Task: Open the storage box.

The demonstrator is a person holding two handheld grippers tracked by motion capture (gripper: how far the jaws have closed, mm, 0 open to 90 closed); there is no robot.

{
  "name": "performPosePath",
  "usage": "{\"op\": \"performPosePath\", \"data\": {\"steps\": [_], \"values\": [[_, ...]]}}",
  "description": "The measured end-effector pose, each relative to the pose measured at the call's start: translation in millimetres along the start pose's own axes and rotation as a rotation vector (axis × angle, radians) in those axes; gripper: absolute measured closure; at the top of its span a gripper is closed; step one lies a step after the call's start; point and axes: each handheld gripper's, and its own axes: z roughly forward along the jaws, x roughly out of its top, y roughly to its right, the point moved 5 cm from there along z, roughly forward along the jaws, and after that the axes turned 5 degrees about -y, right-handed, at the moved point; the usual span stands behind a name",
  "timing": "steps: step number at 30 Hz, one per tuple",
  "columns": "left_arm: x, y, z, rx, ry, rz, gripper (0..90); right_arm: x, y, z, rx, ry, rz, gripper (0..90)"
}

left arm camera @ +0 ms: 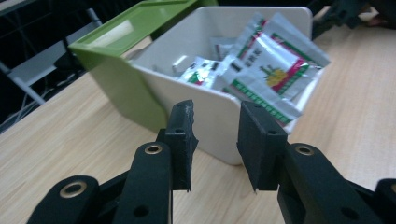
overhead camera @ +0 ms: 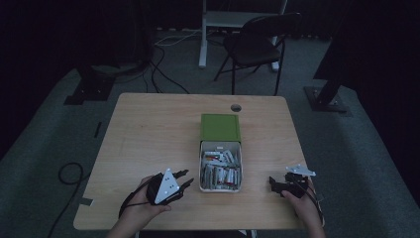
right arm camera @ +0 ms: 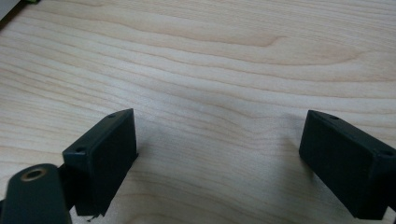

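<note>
Near the table's (overhead camera: 148,129) front edge, left gripper (overhead camera: 184,179) with jaws a little apart and holding nothing, just left of the white box (overhead camera: 220,187) of shiny packets (overhead camera: 221,168), right gripper (overhead camera: 273,183) with jaws wide apart over bare wood, green box (overhead camera: 220,127) touching the white box's far end.

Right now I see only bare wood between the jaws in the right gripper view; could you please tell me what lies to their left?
Observer: A white bin of foil sachets stands mid-table, left of the right gripper.
Operator: Is anything behind it?
Observer: A green bin sits right against its far end.
Operator: And the left gripper?
Observer: The left gripper points at the white bin's near left corner, jaws narrowly apart, holding nothing.
</note>
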Motion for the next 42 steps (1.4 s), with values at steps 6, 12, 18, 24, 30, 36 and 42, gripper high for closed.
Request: {"op": "performPosePath", "data": {"steps": [6,12,18,24,30,36,42], "values": [[-15.5,-12.0,-2.5,0.029,-0.016,-0.047,66.9,0.0,0.0,0.0,0.0,0.0,0.0,10.7],[-34.3,-29.2,-5.6,0.072,-0.034,-0.097,66.0,0.0,0.0,0.0,0.0,0.0,0.0,10.7],[-56.1,-42.6,-4.9,0.094,-0.068,-0.145,64.8,0.0,0.0,0.0,0.0,0.0,0.0,10.7],[-74.0,-45.4,-3.4,0.095,-0.098,-0.174,64.3,0.0,0.0,0.0,0.0,0.0,-0.001,10.7],[-85.0,-47.7,-8.3,0.07,-0.12,-0.212,55.9,0.0,0.0,0.0,0.0,0.0,-0.001,10.7],[-98.2,-47.8,-11.1,0.045,-0.137,-0.238,50.4,0.0,0.0,0.0,0.0,0.0,-0.001,10.7],[-107.6,-55.5,-15.0,0.059,-0.133,-0.291,48.4,0.0,0.0,0.0,0.0,0.0,-0.001,10.7]]}}
